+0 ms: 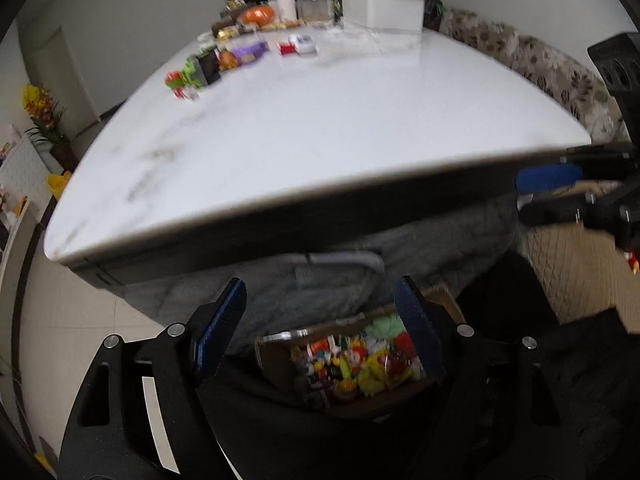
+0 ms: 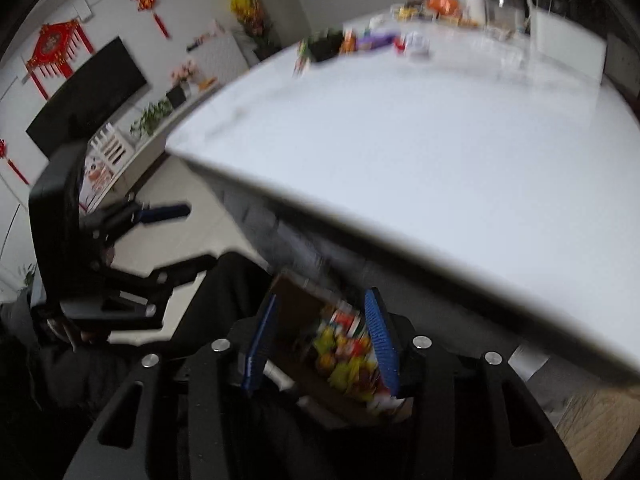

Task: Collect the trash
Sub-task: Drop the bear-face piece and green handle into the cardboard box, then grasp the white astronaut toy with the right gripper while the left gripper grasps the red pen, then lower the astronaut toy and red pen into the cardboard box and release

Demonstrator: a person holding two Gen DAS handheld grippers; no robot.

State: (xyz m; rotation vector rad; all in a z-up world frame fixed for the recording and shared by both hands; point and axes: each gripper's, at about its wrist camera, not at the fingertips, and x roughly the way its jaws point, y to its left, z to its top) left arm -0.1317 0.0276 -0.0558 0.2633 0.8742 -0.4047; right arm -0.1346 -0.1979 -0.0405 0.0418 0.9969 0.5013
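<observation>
A cardboard box (image 1: 276, 360) sits low, beneath the near edge of the white table, and holds a heap of colourful wrappers (image 1: 352, 364). My left gripper (image 1: 320, 292) hangs open above it with nothing between its blue pads. My right gripper (image 2: 322, 298) is open too, above the same box (image 2: 296, 300) and its wrappers (image 2: 344, 356). More snack packets (image 1: 208, 68) lie along the table's far left side; they show blurred as snack packets (image 2: 348, 42) in the right wrist view. Each gripper's blue pad (image 1: 548, 176) shows at the edge of the other's view.
The white marble table (image 1: 320, 140) fills the middle of both views. A glass jar (image 1: 314, 2) and a white box (image 1: 382, 10) stand at its far end. A grey padded seat (image 1: 304, 280) is under the table, and a floral sofa (image 1: 552, 72) runs along the right. Dark clothing lies below the grippers.
</observation>
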